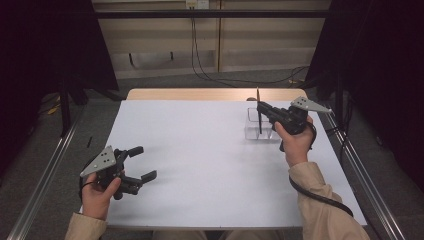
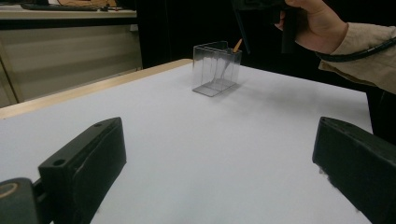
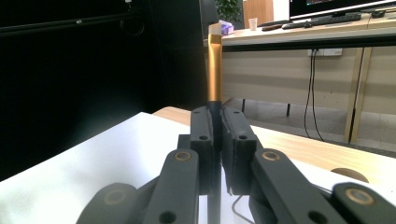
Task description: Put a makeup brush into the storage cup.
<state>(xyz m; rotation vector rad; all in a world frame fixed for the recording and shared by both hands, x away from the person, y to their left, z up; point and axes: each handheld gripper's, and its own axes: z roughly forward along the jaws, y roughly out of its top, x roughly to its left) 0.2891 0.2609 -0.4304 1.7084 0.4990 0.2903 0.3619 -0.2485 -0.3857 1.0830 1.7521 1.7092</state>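
My right gripper (image 1: pixel 265 110) (image 3: pixel 217 116) is shut on the black handle of a slim brush (image 1: pixel 259 119) and holds it upright at the table's far right. The brush's gold ferrule (image 3: pixel 214 70) and pale tip rise above the jaws. Its handle hangs down at a clear plastic box (image 1: pixel 257 129) (image 2: pixel 215 70); I cannot tell how deep it reaches inside. My left gripper (image 1: pixel 146 161) (image 2: pixel 219 158) rests at the near left of the table, open, with nothing between its jaws. In the left gripper view, the right hand (image 2: pixel 313 23) is above the box.
A white sheet (image 1: pixel 200 165) covers the table, and a wooden strip (image 1: pixel 200 94) shows along its far edge. Metal rails (image 1: pixel 45 175) run along both sides of the table. A black cable (image 1: pixel 315 195) trails from the right gripper past the sleeve.
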